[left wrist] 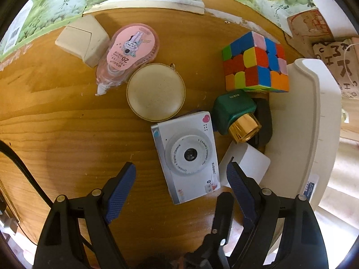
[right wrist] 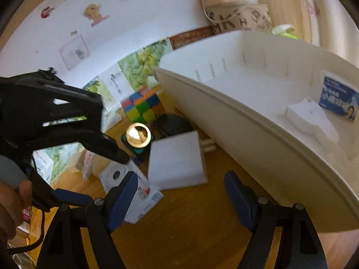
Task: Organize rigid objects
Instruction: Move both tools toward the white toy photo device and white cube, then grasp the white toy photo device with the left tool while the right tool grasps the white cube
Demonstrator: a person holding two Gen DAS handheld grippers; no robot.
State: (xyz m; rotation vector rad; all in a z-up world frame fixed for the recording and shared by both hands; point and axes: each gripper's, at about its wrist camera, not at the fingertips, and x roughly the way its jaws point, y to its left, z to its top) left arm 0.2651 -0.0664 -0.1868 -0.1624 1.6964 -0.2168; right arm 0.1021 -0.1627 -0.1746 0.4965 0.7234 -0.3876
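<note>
On the wooden table lies a white toy camera (left wrist: 188,154), lens up. My left gripper (left wrist: 181,174) points steeply down at it, open, with the camera's near end between its blue pads (left wrist: 122,188) and apart from both. Beside the camera are a white adapter block (left wrist: 249,165), a green bottle with a gold cap (left wrist: 235,116) and a colour cube (left wrist: 255,62). In the right wrist view my right gripper (right wrist: 181,192) is open and holds nothing. The adapter block (right wrist: 177,159) lies just beyond its fingertips, and the camera (right wrist: 134,190) is at its left finger.
A white bin (left wrist: 303,123) stands at the right; it holds a white block (right wrist: 311,121). Farther left lie a round cream case (left wrist: 156,92), a pink correction tape (left wrist: 128,53) and a white eraser-like block (left wrist: 83,39). Printed sheets line the table's far edge. A hand (right wrist: 11,201) grips the left tool.
</note>
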